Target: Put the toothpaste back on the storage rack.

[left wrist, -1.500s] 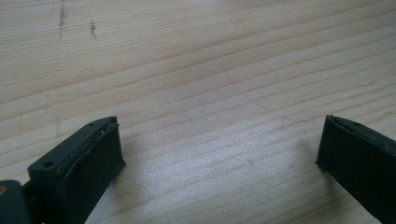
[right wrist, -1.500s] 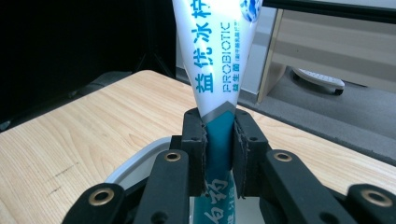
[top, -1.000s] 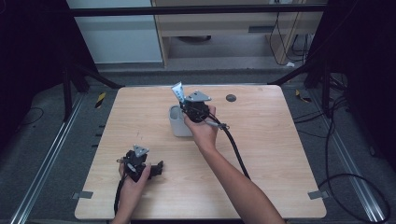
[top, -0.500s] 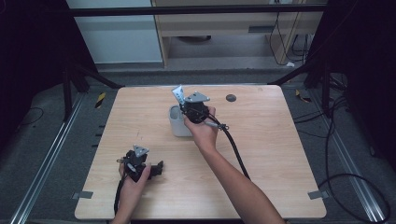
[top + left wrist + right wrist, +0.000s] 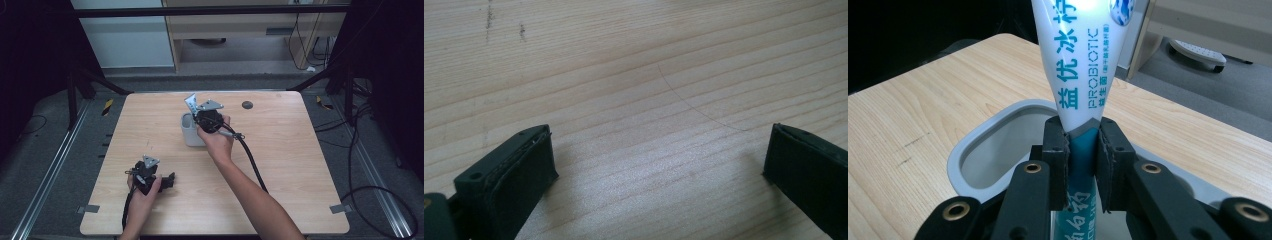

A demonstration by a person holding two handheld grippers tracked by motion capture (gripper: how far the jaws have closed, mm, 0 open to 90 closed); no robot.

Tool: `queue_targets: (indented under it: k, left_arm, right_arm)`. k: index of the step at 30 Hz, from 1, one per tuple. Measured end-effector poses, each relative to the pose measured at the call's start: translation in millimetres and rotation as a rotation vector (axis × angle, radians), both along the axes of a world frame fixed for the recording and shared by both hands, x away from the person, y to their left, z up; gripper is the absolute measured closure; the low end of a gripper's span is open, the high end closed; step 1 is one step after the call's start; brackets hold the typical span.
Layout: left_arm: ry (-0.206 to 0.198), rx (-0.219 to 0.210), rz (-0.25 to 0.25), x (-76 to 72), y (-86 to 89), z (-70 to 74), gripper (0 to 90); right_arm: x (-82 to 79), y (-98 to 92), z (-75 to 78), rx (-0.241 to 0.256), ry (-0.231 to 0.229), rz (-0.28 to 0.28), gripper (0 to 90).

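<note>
Right claw (image 5: 1082, 150) grips toothpaste tube (image 5: 1083, 65) over grey holder (image 5: 973, 155); left claw (image 5: 656, 170) gapes, seemingly tabletop-level.

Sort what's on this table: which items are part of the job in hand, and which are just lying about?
In use:
- toothpaste tube, clamped in the right gripper
- grey holder cup, directly below the tube

Lying about:
- dark round disc near the table's far edge
- left gripper, open, idle over bare wood

White-and-teal squeezable plastic tube (image 5: 1083, 75): teal Chinese characters "益优冰" running toward 12 o'clock, "PROBIOTIC" alongside at 3 o'clock; smaller bracketed print unreadable. White characters lower down, cut off.
</note>
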State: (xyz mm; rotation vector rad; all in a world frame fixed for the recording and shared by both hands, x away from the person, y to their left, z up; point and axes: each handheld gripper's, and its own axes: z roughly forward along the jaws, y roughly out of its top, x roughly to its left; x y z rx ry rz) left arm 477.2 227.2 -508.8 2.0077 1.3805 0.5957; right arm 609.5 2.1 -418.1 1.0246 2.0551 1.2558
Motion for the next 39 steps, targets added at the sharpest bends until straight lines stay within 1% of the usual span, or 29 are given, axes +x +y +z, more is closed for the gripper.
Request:
queue_targets:
  k: [6, 16, 21, 32, 39]
  left_arm:
    - [0.000, 0.000, 0.000, 0.0, 0.0, 0.0, 0.0]
    - [0.000, 0.000, -0.001, 0.1, 0.0, 0.0, 0.0]
    - [0.000, 0.000, -0.001, 0.1, -0.1, 0.0, 0.0]
    - [0.000, 0.001, -0.003, 0.1, -0.1, 0.0, 0.0]
    - [0.000, 0.001, -0.002, 0.2, -0.1, 0.0, 0.0]
  right_arm:
    - [0.1, 0.9, -1.4, -0.007, 0.001, 0.003, 77.0]
    - [1.1, -0.3, -2.9, -0.016, 0.020, -0.002, 77.0]
    - [1.2, -0.4, -2.3, -0.017, 0.023, -0.002, 76.9]
    - [2.4, -2.2, 0.9, -0.025, 0.047, -0.005, 76.5]
    - [2.5, -2.3, 0.9, -0.023, 0.048, -0.002, 76.1]
